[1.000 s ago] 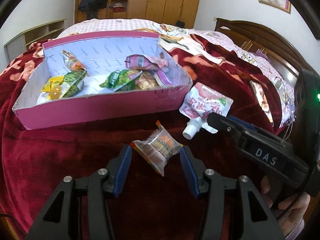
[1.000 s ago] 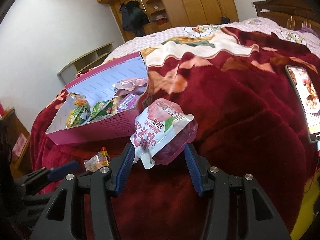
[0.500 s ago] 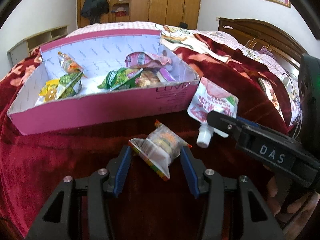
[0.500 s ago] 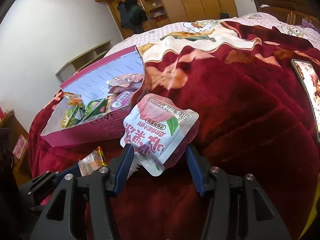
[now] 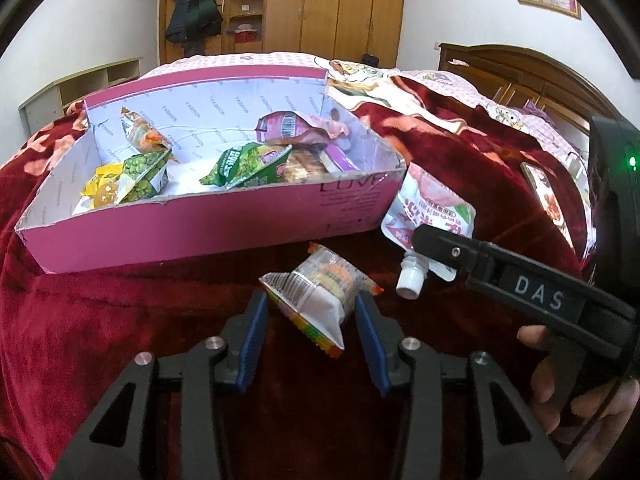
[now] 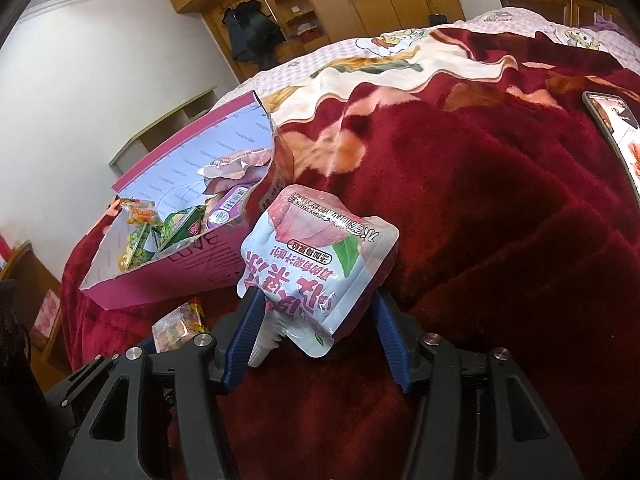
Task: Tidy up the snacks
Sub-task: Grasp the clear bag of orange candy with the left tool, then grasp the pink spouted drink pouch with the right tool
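Observation:
A pink cardboard box [image 5: 200,224] lies on the red blanket with several snack bags inside. Just in front of it, a clear packet of small sweets [image 5: 320,284] sits between the blue pads of my left gripper [image 5: 310,300]. The jaws are closing and both pads press on the packet's sides. A white and pink spouted pouch [image 6: 316,264] hangs spout down in my right gripper [image 6: 318,300]. Those jaws are opening slightly, with both pads still against the pouch. In the left wrist view the pouch [image 5: 432,212] hangs by the box's right end, behind a right gripper finger [image 5: 480,256].
A phone [image 6: 612,128] lies on the blanket to the right. The person's hand [image 5: 592,400] grips the right tool's handle. A wooden wardrobe [image 5: 340,8] and a low shelf [image 5: 80,88] stand beyond the bed, and a headboard [image 5: 520,68] is at the right.
The left pads have narrowed onto the clear packet. The pouch now sits a little higher and more tilted between the right pads. The box looks slightly nearer in both views.

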